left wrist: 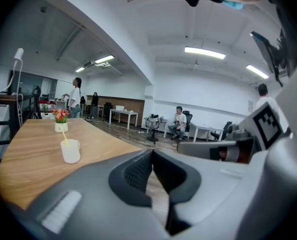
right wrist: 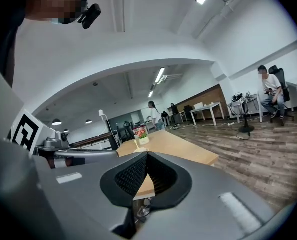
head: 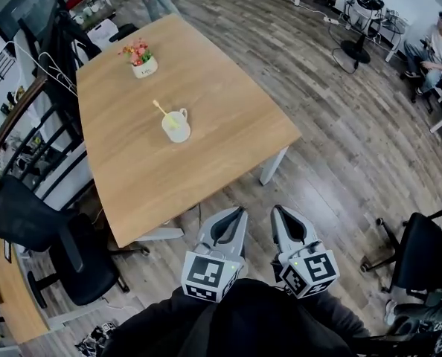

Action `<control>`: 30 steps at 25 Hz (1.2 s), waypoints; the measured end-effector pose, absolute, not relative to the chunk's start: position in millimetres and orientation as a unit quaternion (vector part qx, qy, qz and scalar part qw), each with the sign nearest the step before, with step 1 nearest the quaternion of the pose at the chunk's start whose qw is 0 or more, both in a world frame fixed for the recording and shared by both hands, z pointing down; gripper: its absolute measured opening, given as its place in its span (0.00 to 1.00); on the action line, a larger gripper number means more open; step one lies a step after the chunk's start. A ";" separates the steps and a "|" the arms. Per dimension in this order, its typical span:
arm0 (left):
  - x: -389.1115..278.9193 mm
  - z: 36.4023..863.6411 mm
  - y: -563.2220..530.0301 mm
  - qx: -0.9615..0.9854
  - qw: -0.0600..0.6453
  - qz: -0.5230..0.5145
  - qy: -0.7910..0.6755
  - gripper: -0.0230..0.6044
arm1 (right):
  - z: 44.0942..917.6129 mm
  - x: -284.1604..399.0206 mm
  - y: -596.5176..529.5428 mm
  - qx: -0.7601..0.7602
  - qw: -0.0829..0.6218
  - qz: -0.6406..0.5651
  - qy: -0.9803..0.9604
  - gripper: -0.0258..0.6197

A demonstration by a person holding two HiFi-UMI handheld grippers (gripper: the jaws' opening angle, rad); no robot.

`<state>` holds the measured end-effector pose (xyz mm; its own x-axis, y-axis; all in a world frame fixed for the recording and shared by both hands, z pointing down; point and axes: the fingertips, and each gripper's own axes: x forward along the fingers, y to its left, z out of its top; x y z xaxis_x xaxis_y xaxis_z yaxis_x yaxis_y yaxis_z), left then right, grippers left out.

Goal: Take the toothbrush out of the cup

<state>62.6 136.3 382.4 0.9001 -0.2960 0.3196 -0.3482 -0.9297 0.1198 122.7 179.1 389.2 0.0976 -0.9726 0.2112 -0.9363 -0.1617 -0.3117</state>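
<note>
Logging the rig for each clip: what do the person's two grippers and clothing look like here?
Both the left gripper and right gripper have light grey moulded shells with tapering jaws lined by black, finely textured pads. Each carries a cube with black-and-white square markers. The person wears dark clothing.
</note>
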 end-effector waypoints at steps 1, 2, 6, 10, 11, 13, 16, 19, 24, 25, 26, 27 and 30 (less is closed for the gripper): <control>60.2 380.7 122.2 0.969 0.090 0.146 -0.176 0.05 | 387.3 121.5 164.2 -0.733 0.045 -0.183 0.654 0.04; 57.5 378.8 108.4 0.968 0.091 0.141 -0.187 0.05 | 385.6 119.8 149.8 -0.726 0.041 -0.180 0.662 0.04; 40.7 370.2 62.9 0.960 0.094 0.123 -0.234 0.05 | 378.4 104.6 103.0 -0.694 0.028 -0.176 0.698 0.04; 22.8 357.4 40.2 0.954 0.091 0.108 -0.265 0.05 | 362.4 88.3 73.1 -0.671 0.019 -0.160 0.724 0.04; 18.3 355.8 36.4 0.952 0.092 0.107 -0.272 0.05 | 359.1 85.0 67.8 -0.666 0.018 -0.157 0.729 0.04; 11.8 354.9 28.4 0.947 0.094 0.107 -0.287 0.05 | 355.2 81.4 57.0 -0.657 0.017 -0.154 0.738 0.04; 8.3 355.8 13.4 0.941 0.093 0.108 -0.306 0.05 | 355.3 81.0 37.7 -0.643 0.014 -0.154 0.750 0.04; 8.1 357.9 -6.6 0.935 0.092 0.106 -0.326 0.05 | 358.3 79.7 15.4 -0.625 0.013 -0.152 0.766 0.04; 14.5 355.2 -46.0 0.924 0.087 0.107 -0.357 0.05 | 356.9 89.5 -30.6 -0.602 0.019 -0.150 0.784 0.04; 17.2 354.9 -53.6 0.922 0.085 0.108 -0.363 0.05 | 356.3 92.7 -39.5 -0.597 0.020 -0.149 0.788 0.04; 20.4 355.2 -61.2 0.919 0.085 0.109 -0.368 0.05 | 356.3 95.7 -48.2 -0.592 0.019 -0.149 0.792 0.04; 23.7 355.8 -68.5 0.917 0.085 0.110 -0.374 0.05 | 357.0 98.4 -56.6 -0.586 0.018 -0.151 0.796 0.04; 32.3 358.0 -87.7 0.909 0.092 0.114 -0.390 0.05 | 359.3 105.3 -80.4 -0.569 0.016 -0.158 0.807 0.04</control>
